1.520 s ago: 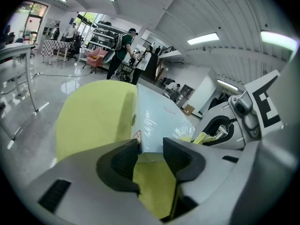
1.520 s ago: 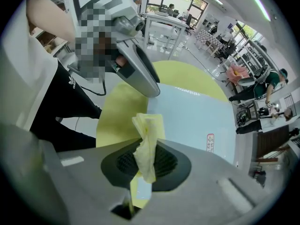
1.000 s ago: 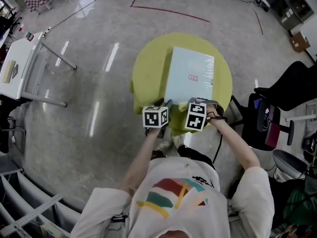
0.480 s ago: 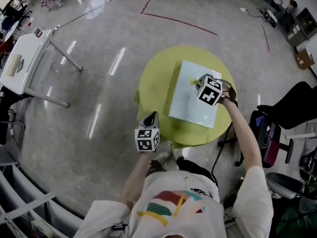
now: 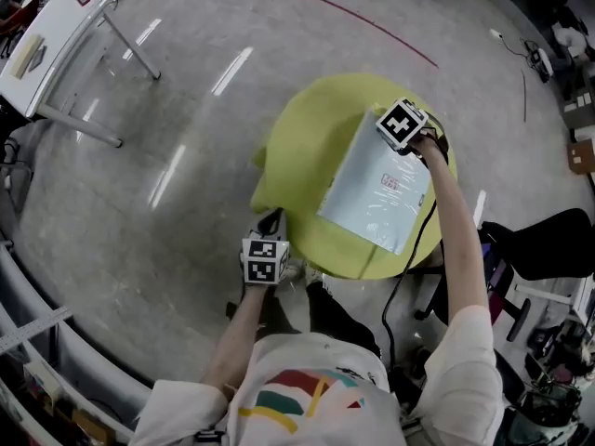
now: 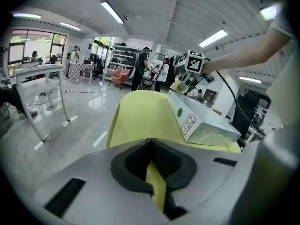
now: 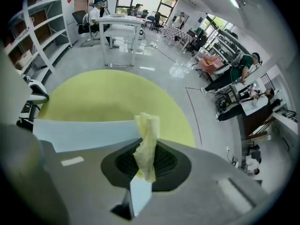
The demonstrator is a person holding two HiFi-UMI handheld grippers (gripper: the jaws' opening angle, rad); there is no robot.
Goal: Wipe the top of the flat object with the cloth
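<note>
- Head view: steeply down from above the left gripper (image 5: 271, 219) and right gripper (image 5: 416, 139), onto the yellow tablecloth (image 5: 297, 147).
- Left gripper view: low, ahead across that tablecloth.
- Right gripper view: close above it, facing down.

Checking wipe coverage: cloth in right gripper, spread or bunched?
Bunched: the cloth sticks up as a twisted wad pinched in the right gripper.

The right half of the table cover (image 5: 297, 156) is taken up by the flat box (image 5: 376, 189), its far corner occupied by the right gripper (image 5: 405, 128). The left strip is left bare, its near edge pinched by the left gripper (image 5: 271, 223). Open floor (image 5: 167, 203) is found leftward; a black chair (image 5: 548, 249) is set close on the right.
</note>
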